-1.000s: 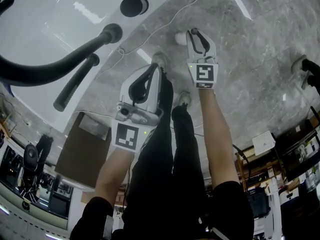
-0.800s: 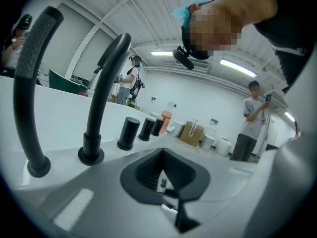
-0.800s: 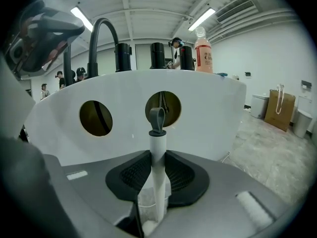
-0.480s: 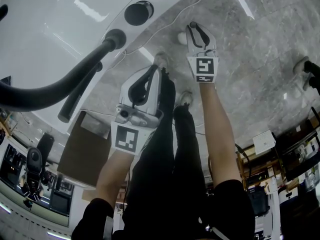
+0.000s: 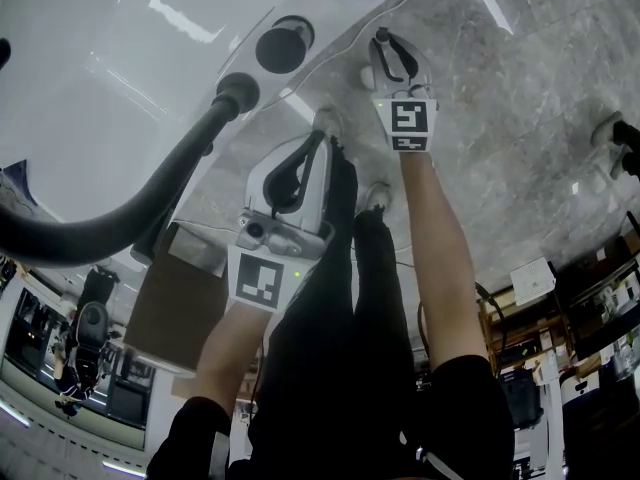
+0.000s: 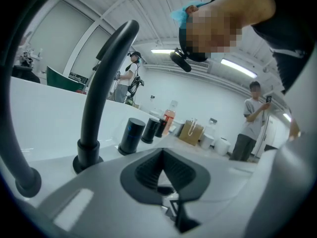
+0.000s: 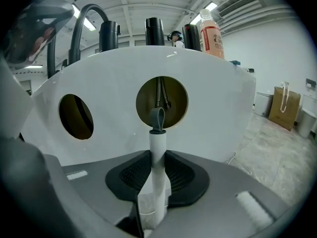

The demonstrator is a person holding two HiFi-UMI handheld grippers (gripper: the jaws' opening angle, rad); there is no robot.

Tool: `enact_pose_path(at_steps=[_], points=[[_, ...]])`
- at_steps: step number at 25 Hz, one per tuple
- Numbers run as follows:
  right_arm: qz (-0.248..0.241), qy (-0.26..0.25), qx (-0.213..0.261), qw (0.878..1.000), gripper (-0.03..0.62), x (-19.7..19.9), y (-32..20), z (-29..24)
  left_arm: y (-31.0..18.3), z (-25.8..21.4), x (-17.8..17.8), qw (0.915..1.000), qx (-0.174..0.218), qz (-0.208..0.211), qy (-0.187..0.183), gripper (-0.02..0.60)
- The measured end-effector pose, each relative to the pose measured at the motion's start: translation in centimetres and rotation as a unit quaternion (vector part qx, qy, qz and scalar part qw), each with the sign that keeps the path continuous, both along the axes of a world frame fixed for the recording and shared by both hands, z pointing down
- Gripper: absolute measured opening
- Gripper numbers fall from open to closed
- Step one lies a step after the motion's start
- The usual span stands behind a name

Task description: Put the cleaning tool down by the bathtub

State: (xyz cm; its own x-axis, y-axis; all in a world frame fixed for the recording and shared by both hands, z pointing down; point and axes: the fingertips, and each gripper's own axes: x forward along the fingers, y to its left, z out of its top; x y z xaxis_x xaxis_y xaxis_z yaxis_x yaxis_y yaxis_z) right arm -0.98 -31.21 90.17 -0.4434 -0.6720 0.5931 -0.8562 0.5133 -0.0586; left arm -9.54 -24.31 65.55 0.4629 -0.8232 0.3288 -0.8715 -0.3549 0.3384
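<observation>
My right gripper [image 5: 383, 40] is shut on the cleaning tool [image 7: 157, 140], a white handle with a grey loop at its end. The handle stands up between the dark pads [image 7: 184, 175] and points at a round hole in the white bathtub side [image 7: 223, 113]. In the head view the right gripper hangs over the grey floor just beside the bathtub [image 5: 120, 58], and the tool is hard to make out there. My left gripper [image 5: 322, 138] sits lower left, near the tub rim, its jaws together with nothing held [image 6: 161, 152].
A black curved faucet spout [image 5: 150, 198] and black knobs [image 5: 280, 46] stand on the tub rim, with an orange bottle [image 7: 210, 33]. A brown box [image 5: 175, 308] sits at lower left. A thin cable [image 5: 330, 53] crosses the marble floor. A person [image 6: 252, 125] stands far off.
Both grippers have moved towards the bathtub. The right one, with the tool in it, has gone further and a little lower. Neither gripper's jaws have changed.
</observation>
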Motion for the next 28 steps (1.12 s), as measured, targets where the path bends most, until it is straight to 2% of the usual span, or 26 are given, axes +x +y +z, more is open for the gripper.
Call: enact_pose_path(at_steps=[28], points=[[-0.008,-0.006,-0.011,1.000,0.091,-2.0,-3.9,2.5,-1.2,2.1,-1.1,0.9998,-0.018,0.008,0.006,0.006]])
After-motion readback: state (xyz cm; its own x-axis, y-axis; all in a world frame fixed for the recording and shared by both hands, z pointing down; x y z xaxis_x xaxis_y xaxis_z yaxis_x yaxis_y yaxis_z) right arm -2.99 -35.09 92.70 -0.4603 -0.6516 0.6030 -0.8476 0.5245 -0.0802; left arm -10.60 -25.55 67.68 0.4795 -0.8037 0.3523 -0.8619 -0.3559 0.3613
